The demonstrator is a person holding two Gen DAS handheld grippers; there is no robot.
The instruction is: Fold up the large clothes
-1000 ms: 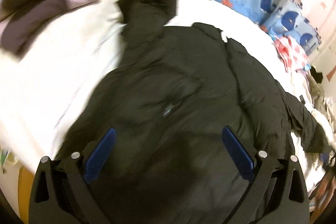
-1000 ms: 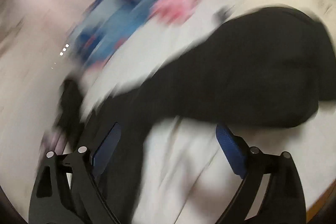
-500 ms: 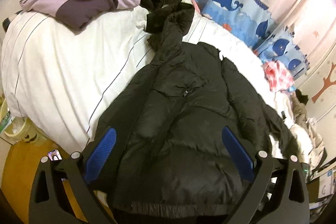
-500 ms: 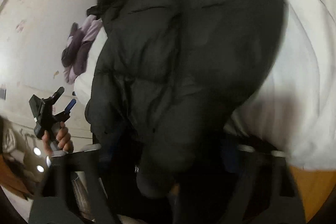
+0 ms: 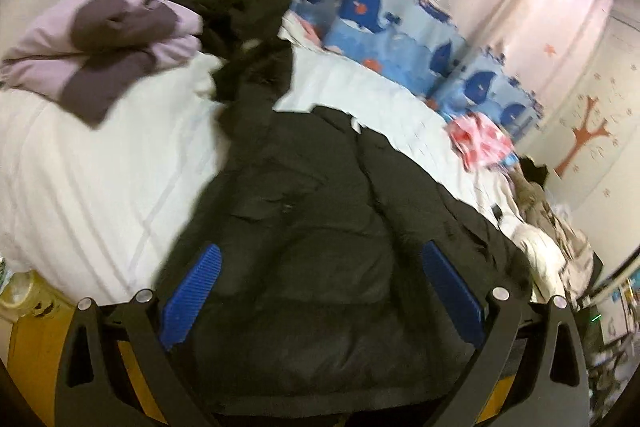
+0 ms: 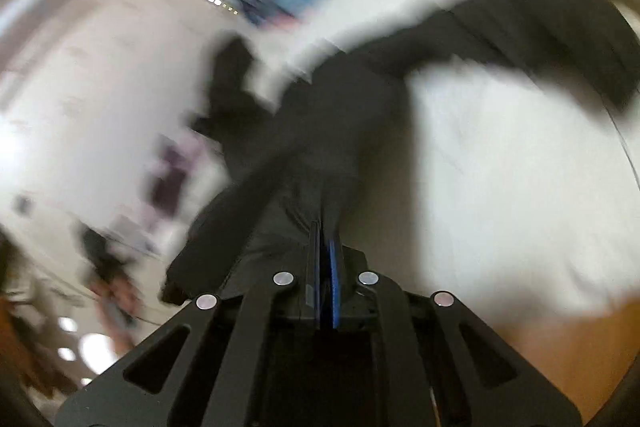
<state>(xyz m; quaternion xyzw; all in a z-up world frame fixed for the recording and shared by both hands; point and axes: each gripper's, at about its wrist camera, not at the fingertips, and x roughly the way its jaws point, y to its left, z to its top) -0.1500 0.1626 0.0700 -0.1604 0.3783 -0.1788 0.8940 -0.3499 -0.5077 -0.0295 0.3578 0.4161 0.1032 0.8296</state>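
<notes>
A large black puffer jacket (image 5: 320, 227) lies spread on the white bed (image 5: 80, 179), hood toward the far end. In the left wrist view my left gripper (image 5: 322, 291) hovers open over the jacket's lower part, its blue pads (image 5: 192, 291) wide apart and gripping nothing. The right wrist view is heavily blurred. There my right gripper (image 6: 324, 251) has its jaws pressed together, and a fold of the black jacket (image 6: 312, 155) runs taut into the tips. A sleeve (image 6: 540, 39) trails off to the upper right over the sheet.
A folded purple and lilac quilt (image 5: 100, 43) sits at the bed's far left. Blue whale-print cushions (image 5: 380, 23) line the far side, with a pink patterned cloth (image 5: 480, 143) and piled clothes (image 5: 552, 227) at right. Wooden floor (image 6: 560, 347) shows below the bed edge.
My right gripper closed from wide open onto the jacket's fabric and swung sideways fast. My left gripper rose and drew back, staying open above the jacket.
</notes>
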